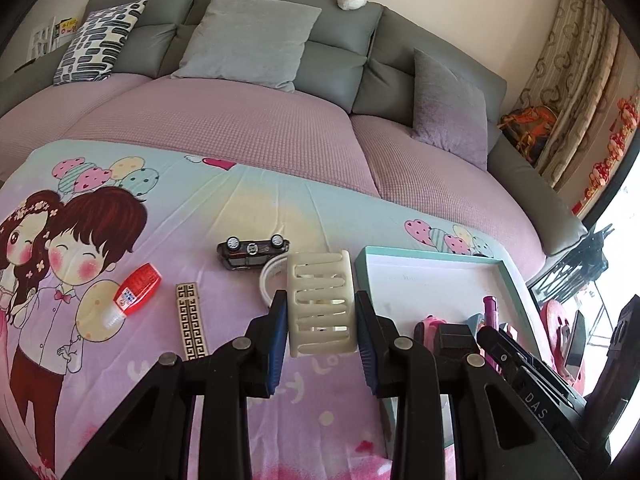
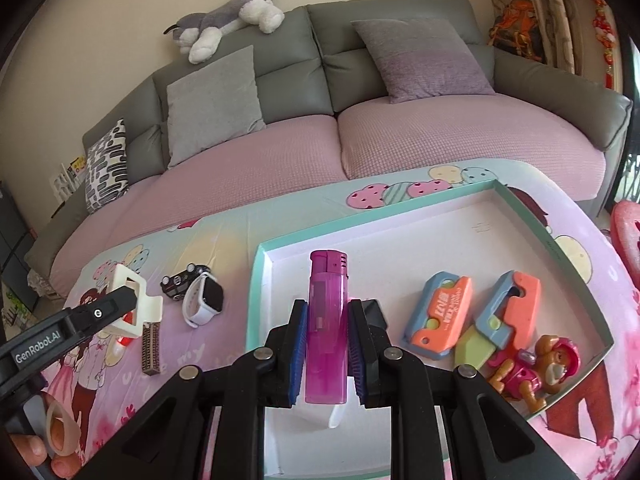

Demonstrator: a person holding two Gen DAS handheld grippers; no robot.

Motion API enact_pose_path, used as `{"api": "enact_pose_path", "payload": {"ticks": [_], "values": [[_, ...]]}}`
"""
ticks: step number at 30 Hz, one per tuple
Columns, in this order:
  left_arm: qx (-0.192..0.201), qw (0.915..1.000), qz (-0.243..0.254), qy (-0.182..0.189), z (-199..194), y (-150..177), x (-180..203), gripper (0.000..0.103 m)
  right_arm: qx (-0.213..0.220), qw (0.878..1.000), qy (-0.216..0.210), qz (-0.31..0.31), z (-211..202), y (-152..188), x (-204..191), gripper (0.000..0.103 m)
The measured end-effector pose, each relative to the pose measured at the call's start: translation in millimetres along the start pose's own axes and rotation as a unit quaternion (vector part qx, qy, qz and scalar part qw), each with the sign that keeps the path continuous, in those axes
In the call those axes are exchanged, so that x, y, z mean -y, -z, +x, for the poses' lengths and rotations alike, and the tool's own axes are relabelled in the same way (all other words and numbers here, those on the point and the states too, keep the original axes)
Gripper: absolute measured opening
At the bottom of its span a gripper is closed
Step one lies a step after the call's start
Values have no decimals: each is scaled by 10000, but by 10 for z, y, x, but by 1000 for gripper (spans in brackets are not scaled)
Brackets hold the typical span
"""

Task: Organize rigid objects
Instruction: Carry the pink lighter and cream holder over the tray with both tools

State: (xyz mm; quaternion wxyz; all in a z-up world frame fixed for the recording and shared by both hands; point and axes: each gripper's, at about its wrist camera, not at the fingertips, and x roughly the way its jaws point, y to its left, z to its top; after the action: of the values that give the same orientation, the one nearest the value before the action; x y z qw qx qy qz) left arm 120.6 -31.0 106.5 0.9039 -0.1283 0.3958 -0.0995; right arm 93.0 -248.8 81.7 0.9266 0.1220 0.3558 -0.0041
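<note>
My left gripper (image 1: 321, 322) is shut on a cream slotted plastic holder (image 1: 322, 304), held above the cartoon-print cloth just left of the teal-rimmed white tray (image 1: 508, 276). It also shows in the right wrist view (image 2: 134, 304). My right gripper (image 2: 327, 336) is shut on a pink lighter (image 2: 326, 328), held upright over the tray (image 2: 260, 280). In the tray lie two orange-and-blue toy knives (image 2: 440, 312) (image 2: 508, 312) and a pup figure (image 2: 536, 368). On the cloth lie a black toy car (image 1: 252, 252), a white smartwatch (image 2: 202, 300), a red correction tape (image 1: 136, 286) and a patterned bar (image 1: 191, 320).
A grey sofa (image 1: 340, 60) with pink seat covers and cushions stands behind the table. A plush dog (image 2: 228, 16) lies on its back. A curtain (image 1: 576, 80) hangs at the right. A red stool (image 2: 628, 236) stands right of the table.
</note>
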Motion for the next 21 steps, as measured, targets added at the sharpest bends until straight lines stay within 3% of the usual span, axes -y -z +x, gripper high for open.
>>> {"api": "enact_pose_path", "payload": {"ticks": [11, 21], "values": [[-311, 9970, 652, 284, 353, -103, 603, 32, 117, 9937, 703, 862, -11, -27, 770, 21], [-473, 9943, 898, 324, 681, -125, 978, 32, 32, 9919, 977, 816, 58, 6, 844, 21]]}}
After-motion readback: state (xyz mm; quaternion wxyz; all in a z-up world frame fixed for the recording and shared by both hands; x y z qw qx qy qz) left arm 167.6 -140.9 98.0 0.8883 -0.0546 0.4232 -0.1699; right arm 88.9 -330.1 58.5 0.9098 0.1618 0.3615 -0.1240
